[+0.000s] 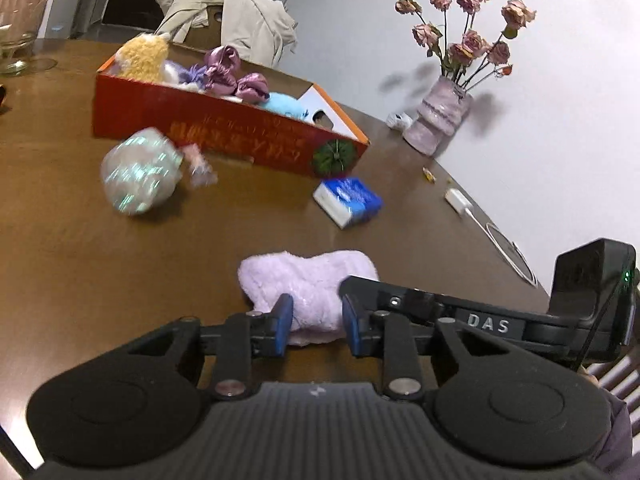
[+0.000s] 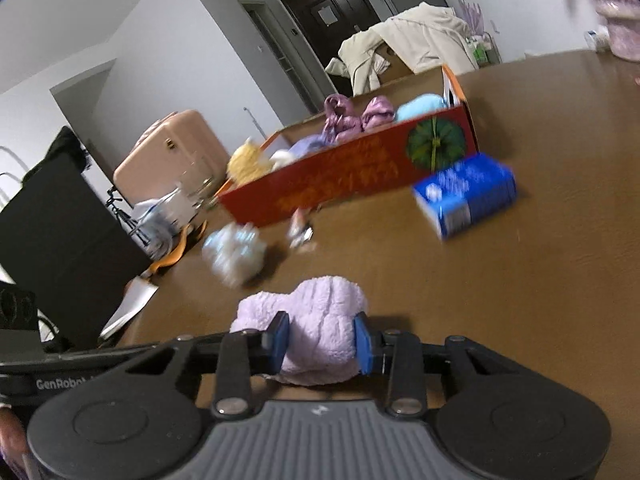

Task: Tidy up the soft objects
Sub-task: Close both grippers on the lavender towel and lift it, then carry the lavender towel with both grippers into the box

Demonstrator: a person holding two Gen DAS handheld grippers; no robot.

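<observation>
Lilac fluffy cloth (image 1: 308, 280) on brown table (image 1: 120, 272) between left gripper's (image 1: 316, 328) parted jaws, red box (image 1: 224, 128) beyond.
</observation>
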